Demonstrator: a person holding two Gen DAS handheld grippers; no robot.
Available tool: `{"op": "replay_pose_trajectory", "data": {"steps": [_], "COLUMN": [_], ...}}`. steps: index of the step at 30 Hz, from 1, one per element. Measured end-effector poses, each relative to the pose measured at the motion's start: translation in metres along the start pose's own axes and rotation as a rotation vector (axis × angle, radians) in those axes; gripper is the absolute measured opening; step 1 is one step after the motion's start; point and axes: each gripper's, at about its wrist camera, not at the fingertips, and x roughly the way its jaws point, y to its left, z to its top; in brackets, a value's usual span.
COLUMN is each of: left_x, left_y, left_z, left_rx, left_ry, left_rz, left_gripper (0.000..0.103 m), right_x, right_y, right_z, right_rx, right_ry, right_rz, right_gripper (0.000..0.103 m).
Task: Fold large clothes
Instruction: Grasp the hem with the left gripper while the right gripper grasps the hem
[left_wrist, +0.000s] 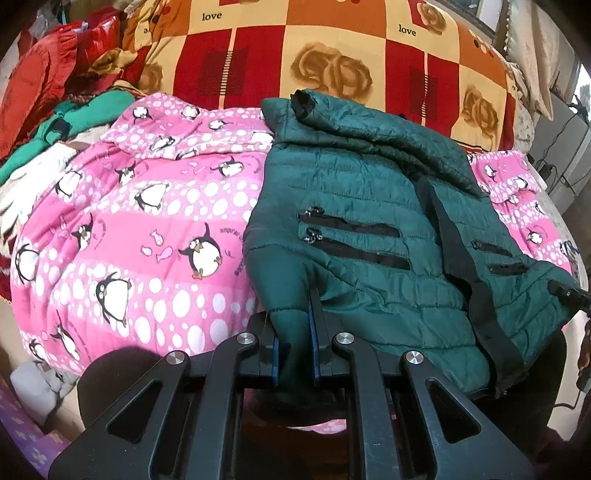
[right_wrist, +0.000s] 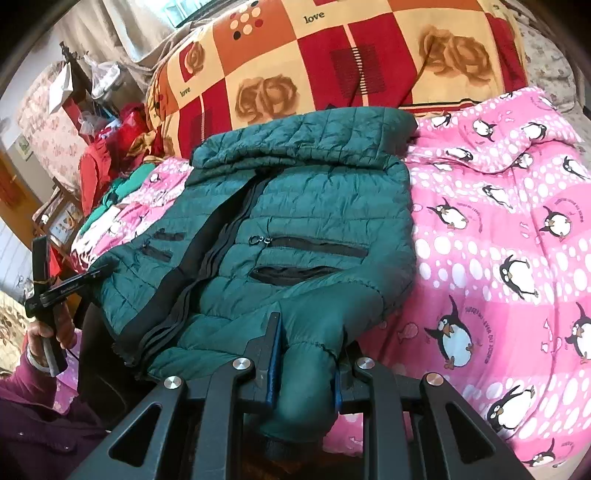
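Left hand (right_wrist: 55, 332), perhaps gloved, only in right wrist view.

Left gripper (left_wrist: 293, 325) low at the frame bottom, pointing forward, its two black fingers with blue pads (left_wrist: 313, 332) closed in on a fold of green fabric pinched between them. Right gripper (right_wrist: 304, 354) same pose, fingers forward and slightly up, jaws narrowed around a thicker green bundle that fills the gap; left finger stands taller than the right one, which is mostly hidden by the fabric. In the right wrist view the person's left hand (right_wrist: 51, 332) shows at far left, wrapped around the handle of its gripper, purple sleeve (right_wrist: 37, 424) below the wrist. Right hand itself out of sight.
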Motion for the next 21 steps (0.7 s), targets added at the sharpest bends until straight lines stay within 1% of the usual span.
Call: {"op": "replay_pose_trajectory", "data": {"steps": [6, 10, 13, 21], "left_x": [-0.005, -0.009, -0.013, -0.013], "left_y": [-0.001, -0.001, -0.003, -0.011], "left_z": [0.013, 0.028, 0.040, 0.077], "left_rx": [-0.016, -0.042, -0.049, -0.058], "left_ry": [-0.039, -0.068, -0.106, -0.172], "left_rz": [0.006, 0.004, 0.009, 0.019], "left_gripper": [0.011, 0.011, 0.011, 0.011], "right_x": [-0.002, -0.005, -0.006, -0.003], "right_y": [-0.002, -0.003, -0.004, -0.004], "right_z": [0.009, 0.020, 0.030, 0.062], "right_rx": [0.003, 0.005, 0.010, -0.011], "right_ry": [-0.034, -0.057, -0.080, -0.124], "right_rz": [-0.016, -0.028, -0.039, -0.092], "right_gripper": [0.020, 0.020, 0.020, 0.020]}}
